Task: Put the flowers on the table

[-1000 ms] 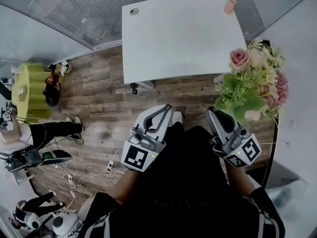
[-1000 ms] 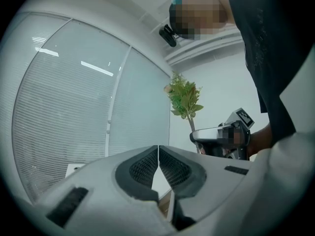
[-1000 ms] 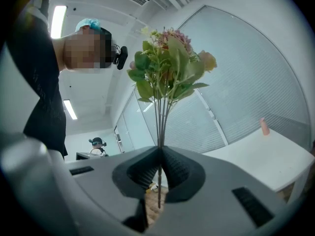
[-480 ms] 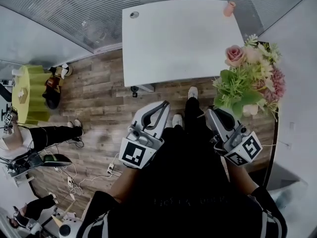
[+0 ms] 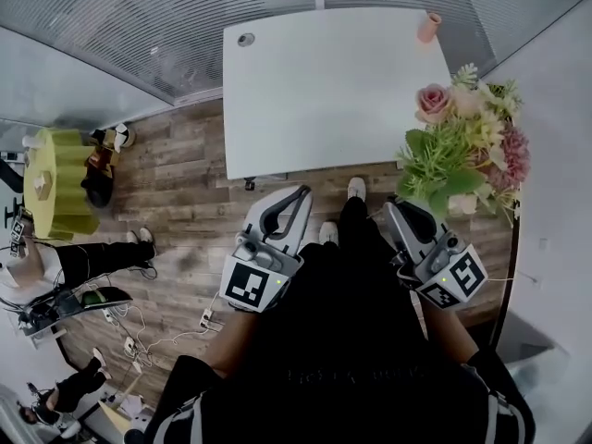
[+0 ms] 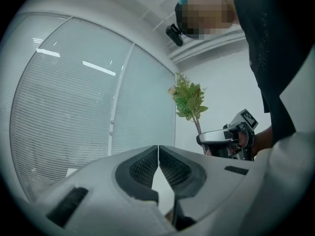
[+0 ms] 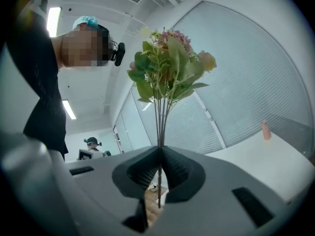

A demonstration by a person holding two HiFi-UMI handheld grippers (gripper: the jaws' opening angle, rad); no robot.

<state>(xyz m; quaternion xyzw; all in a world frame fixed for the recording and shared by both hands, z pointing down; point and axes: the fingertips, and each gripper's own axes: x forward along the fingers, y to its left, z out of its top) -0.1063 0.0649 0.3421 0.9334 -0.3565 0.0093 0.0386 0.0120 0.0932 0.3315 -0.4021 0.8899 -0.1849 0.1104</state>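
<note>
A bunch of flowers [image 5: 462,151] with pink roses and green leaves stands upright in my right gripper [image 5: 396,213], at the right of the head view. In the right gripper view the thin stems [image 7: 160,127] run down between the jaws, which are shut on them, and the blooms [image 7: 170,63] rise above. My left gripper [image 5: 301,195] hovers over the wooden floor in front of the white table [image 5: 324,91], jaws shut with nothing between them [image 6: 158,149]. The flowers [image 6: 189,100] and the right gripper [image 6: 226,139] show in the left gripper view.
A small pink vase [image 5: 429,27] stands at the table's far right corner, also seen as the vase [image 7: 266,130]. Blinds [image 5: 185,17] line the window behind the table. A white wall [image 5: 555,109] is at the right. A yellow-green table [image 5: 55,169], cables and other people lie at the left.
The table has come nearer in the head view as the person steps towards it. Both grippers and the flowers keep their pose.
</note>
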